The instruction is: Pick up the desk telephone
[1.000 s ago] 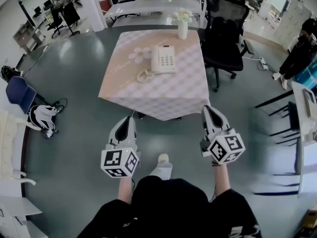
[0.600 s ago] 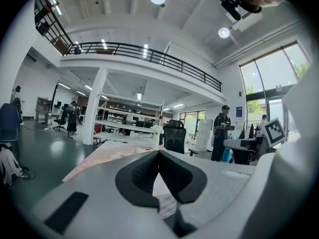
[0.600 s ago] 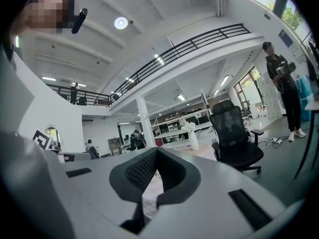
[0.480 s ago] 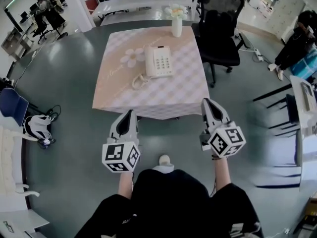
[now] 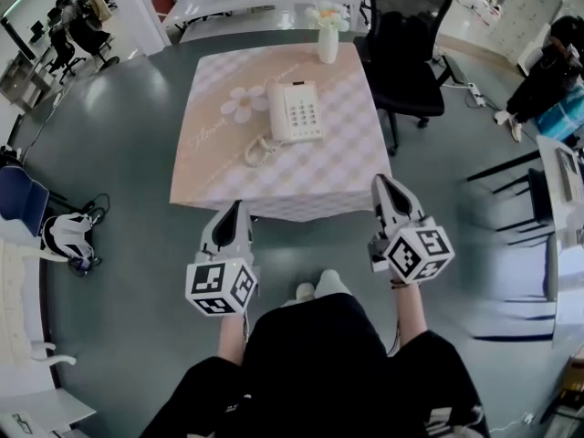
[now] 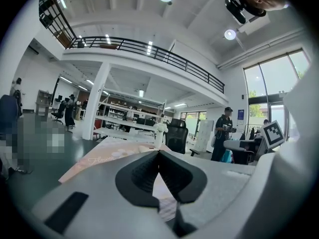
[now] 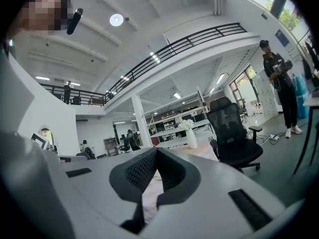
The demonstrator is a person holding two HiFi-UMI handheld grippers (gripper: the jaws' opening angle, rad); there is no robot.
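With the left gripper (image 5: 238, 210) and right gripper (image 5: 382, 185) closed empty at the table's (image 5: 219, 176) near edge and the desk telephone (image 5: 297, 111) mid-table beyond, the jaws first needed opening, then a level approach.

The telephone (image 5: 298, 112) is a cream-white desk set with a flat, roughly rectangular body. It lies face up on the pink checked surface (image 5: 347, 167), near the middle and a little toward the far side. Its long side runs away from the person, turned slightly off the surface's edges. Rows of buttons (image 5: 305, 114) show on its top face. Its curly cord (image 5: 260, 147) lies in a loose loop on the cloth at the near left corner of the body. The handset is too small to make out clearly.
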